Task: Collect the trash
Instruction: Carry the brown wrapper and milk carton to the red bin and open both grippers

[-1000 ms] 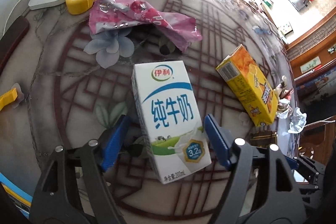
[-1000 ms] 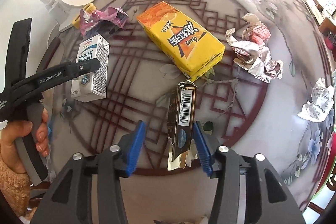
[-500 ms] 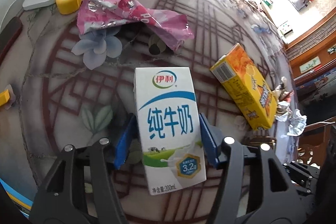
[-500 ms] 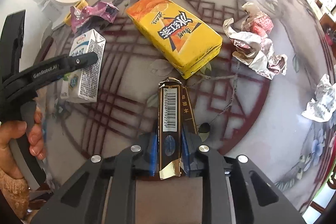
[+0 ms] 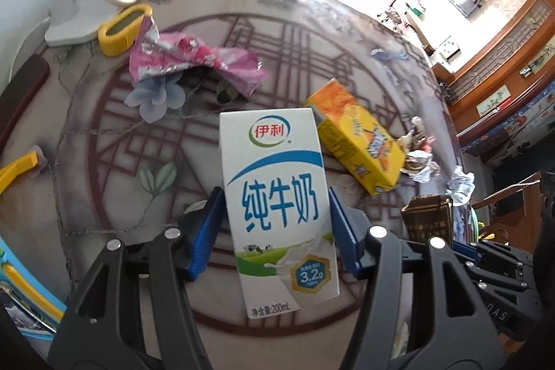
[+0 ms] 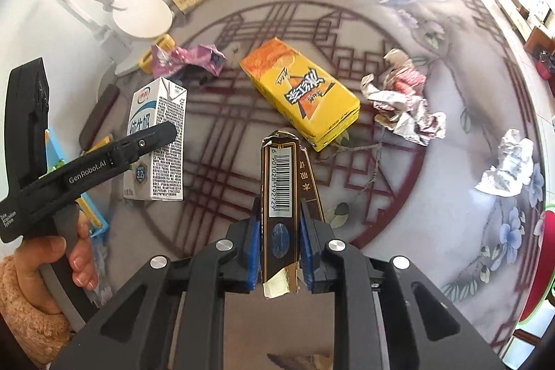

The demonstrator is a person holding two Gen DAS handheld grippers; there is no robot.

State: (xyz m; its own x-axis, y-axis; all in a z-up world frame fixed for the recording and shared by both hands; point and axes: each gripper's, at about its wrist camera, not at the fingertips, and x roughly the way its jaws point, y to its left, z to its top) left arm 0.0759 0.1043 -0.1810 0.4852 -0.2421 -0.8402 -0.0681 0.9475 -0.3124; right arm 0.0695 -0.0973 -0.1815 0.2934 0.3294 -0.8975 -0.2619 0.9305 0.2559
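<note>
A milk carton (image 5: 277, 207) is clamped by the left gripper (image 5: 275, 227). A dark packet (image 6: 280, 207) is gripped by the right gripper (image 6: 279, 252). A yellow box (image 6: 301, 92) is seen at twelve o'clock.

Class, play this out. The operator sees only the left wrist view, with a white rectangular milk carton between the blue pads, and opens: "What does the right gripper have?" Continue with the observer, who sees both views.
Observer: The right gripper is shut on a flattened dark brown packet. A white barcode label on it faces that camera.
Operator: Is my white milk carton upright?
Observer: Yes. The right wrist view shows it standing upright, and the side panel of small black print faces that camera.
Operator: Who holds the left gripper?
Observer: A bare hand in a fuzzy tan sleeve grips its black handle.
</note>
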